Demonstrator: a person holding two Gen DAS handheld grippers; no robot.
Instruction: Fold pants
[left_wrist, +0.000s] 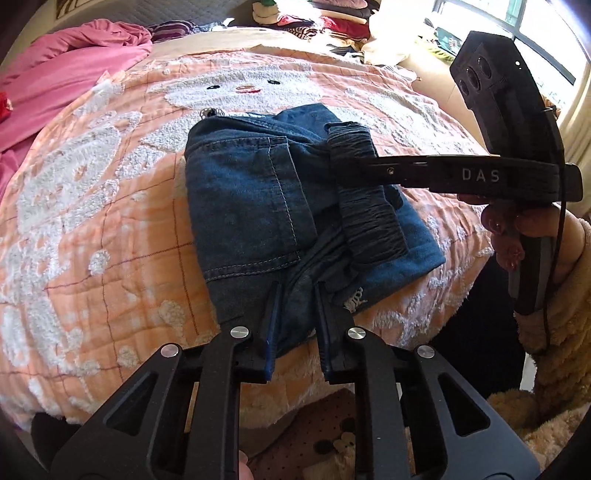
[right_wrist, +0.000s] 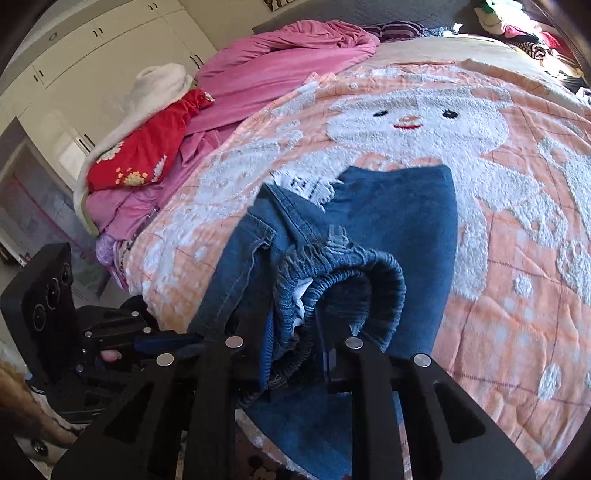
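Observation:
Blue denim pants (left_wrist: 251, 206) lie folded in a bundle on the peach snowman blanket (left_wrist: 92, 229). My left gripper (left_wrist: 295, 291) is shut on the near folded edge of the pants, with denim between its fingers. My right gripper (left_wrist: 334, 162) reaches in from the right, its fingers shut on the dark elastic waistband (left_wrist: 365, 225). In the right wrist view the gathered waistband (right_wrist: 343, 277) is bunched between the right gripper's fingers (right_wrist: 295, 317) and held just above the rest of the pants (right_wrist: 399, 229). The left gripper's body (right_wrist: 110, 332) shows at the lower left.
A pink duvet (right_wrist: 288, 59) and a red garment (right_wrist: 147, 147) lie on the bed's far left side. Piled clothes (left_wrist: 332, 22) sit at the head of the bed. White wardrobes (right_wrist: 92, 48) stand beyond. The bed's near edge runs under both grippers.

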